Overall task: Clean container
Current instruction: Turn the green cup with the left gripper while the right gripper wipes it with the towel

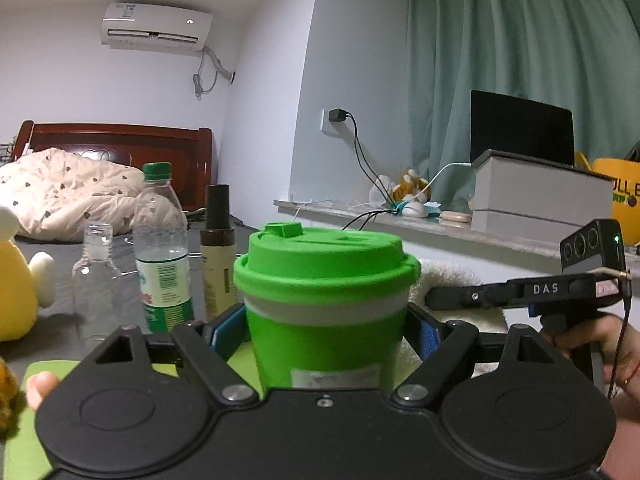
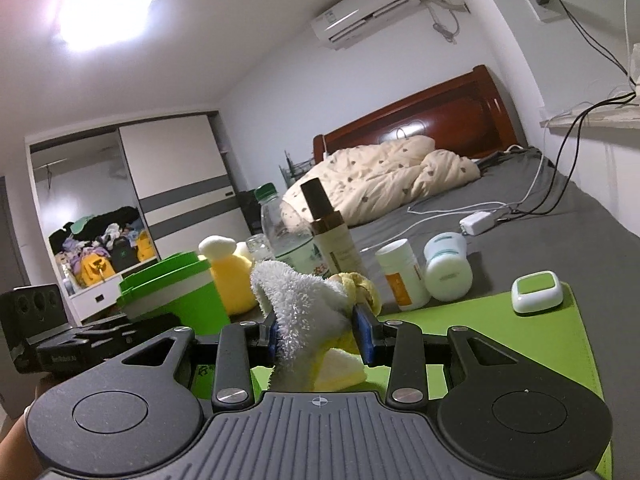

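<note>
A green cup with a green lid (image 1: 324, 304) and a white band is held upright between the fingers of my left gripper (image 1: 326, 332), which is shut on it. It also shows in the right wrist view (image 2: 176, 292), to the left. My right gripper (image 2: 320, 332) is shut on a white and yellow cloth (image 2: 304, 304), bunched between its blue pads. In the left wrist view the right gripper (image 1: 448, 296) sits just right of the cup, with the cloth (image 1: 448, 280) behind the cup's right side.
A green mat (image 2: 500, 332) lies on the grey bed. On it is a small white and green device (image 2: 536, 292). Behind stand a water bottle (image 1: 162, 248), an empty clear bottle (image 1: 96, 272), a brown pump bottle (image 1: 218, 248), two white jars (image 2: 404, 276) and a yellow plush toy (image 1: 16, 288).
</note>
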Demonstrator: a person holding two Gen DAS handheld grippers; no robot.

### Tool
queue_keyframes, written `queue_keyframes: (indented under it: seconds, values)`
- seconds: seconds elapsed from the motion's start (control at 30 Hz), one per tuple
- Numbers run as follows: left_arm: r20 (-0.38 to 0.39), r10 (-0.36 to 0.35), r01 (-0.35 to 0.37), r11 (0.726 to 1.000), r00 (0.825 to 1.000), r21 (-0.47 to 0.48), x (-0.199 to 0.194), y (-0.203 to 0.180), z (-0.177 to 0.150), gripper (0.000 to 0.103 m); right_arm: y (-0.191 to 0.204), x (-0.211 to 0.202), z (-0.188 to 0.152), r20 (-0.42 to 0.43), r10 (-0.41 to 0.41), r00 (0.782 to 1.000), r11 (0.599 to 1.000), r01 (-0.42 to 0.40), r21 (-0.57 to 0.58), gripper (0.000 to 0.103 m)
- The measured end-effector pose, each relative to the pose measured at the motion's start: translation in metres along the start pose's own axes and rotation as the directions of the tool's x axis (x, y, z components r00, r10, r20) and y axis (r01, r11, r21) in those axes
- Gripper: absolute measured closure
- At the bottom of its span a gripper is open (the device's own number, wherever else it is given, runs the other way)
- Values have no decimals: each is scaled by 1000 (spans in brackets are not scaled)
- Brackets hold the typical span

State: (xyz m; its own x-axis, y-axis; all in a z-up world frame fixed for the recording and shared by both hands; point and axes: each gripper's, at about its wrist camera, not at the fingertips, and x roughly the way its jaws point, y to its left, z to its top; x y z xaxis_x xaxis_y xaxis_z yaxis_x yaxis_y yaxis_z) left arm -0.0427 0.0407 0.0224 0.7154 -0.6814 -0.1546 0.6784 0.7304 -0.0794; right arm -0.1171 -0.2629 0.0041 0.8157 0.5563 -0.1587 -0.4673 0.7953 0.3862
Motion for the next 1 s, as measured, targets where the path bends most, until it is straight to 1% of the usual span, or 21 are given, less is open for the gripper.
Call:
queue_keyframes:
  seconds: [0.23,0.33,0.73,0.77,0.83,0.87,0.9,0.97,1.0]
  values:
    - [16,42,-42,999,999,-17,-17,2,-3,20,5,10,-3,-18,23,1000,1000,-23,-9,66]
    - [19,52,-52,999,998,-10,-21,2,-1,20,5,14,-3,-20,30,999,999,-30,-10,66]
    - [36,17,-15,999,999,-47,-25,1,0,17,2,21,-4,-32,44,999,999,-44,-15,66]
    - [37,17,-15,999,999,-51,-24,-2,0,15,1,22,-4,-33,45,998,999,-45,-15,66]
    - [40,29,-27,998,999,-54,-24,-8,0,8,1,22,-4,-35,46,998,999,-47,-16,66]
    - [45,41,-38,998,998,-56,-24,-12,0,3,1,22,-4,-35,46,998,999,-47,-16,66]
    - [51,54,-51,997,997,-60,-25,-16,0,0,1,22,-3,-35,46,998,999,-46,-16,66]
    - [58,83,-79,994,995,-73,-24,-24,0,0,0,22,-3,-35,46,998,999,-46,-15,66]
    - [62,117,-112,990,991,-84,-24,-29,0,0,0,22,-3,-36,45,998,999,-46,-15,66]
